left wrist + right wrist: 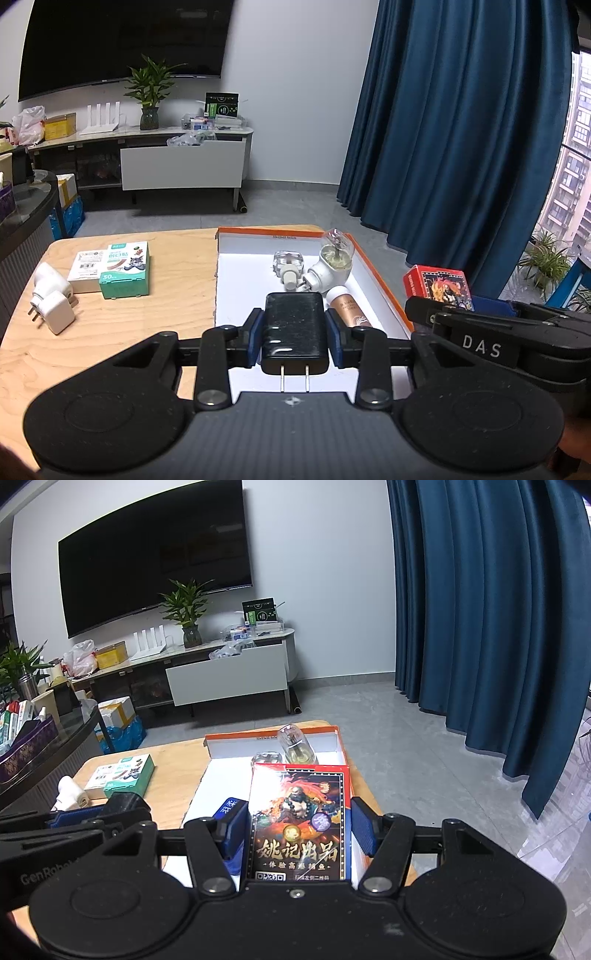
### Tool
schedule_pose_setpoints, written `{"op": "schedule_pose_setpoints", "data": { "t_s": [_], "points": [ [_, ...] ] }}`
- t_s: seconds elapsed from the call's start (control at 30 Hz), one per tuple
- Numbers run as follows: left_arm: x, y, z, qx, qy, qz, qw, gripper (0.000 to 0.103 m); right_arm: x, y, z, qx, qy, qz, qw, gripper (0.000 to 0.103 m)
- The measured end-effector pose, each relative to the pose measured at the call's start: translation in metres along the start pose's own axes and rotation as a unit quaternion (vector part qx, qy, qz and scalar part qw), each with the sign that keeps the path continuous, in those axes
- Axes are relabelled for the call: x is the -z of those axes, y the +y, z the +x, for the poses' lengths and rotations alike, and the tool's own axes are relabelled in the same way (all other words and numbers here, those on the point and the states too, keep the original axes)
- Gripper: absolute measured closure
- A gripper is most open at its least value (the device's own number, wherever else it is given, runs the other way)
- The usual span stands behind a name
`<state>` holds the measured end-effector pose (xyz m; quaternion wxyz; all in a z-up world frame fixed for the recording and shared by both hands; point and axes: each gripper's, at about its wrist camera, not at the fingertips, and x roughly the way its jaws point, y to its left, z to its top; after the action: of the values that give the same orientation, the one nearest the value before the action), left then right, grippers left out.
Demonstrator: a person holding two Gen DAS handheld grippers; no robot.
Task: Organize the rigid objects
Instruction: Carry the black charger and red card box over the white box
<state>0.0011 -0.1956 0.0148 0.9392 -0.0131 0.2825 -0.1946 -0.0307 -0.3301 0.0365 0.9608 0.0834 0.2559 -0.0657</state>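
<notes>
Black charger clamped between left gripper pads, prongs pointing back toward camera; red card box flat between right gripper pads, printed face up; orange-rimmed white tray just ahead of both.

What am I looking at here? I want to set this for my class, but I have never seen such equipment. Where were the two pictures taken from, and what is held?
A person holds a pair of hand-held tongs in each hand, each with a camera looking along its fingers. The left picture comes from the left tongs, shut on a black charger. The right picture comes from the right tongs, shut on a red card box. Below is a wooden table bearing an orange-rimmed tray with small bottles in it, two white plugs and a green box.
</notes>
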Motion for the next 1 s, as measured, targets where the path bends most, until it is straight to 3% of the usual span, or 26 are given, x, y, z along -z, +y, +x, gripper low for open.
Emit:
{"op": "schedule_pose_setpoints", "data": {
  "t_s": [1.0],
  "points": [
    [0.0019, -0.0011, -0.0013, -0.001, 0.000, -0.004, 1.0000, 0.066, 0.0072, 0.0041, 0.0032, 0.000, 0.004, -0.011, 1.000, 0.032]
  ]
}}
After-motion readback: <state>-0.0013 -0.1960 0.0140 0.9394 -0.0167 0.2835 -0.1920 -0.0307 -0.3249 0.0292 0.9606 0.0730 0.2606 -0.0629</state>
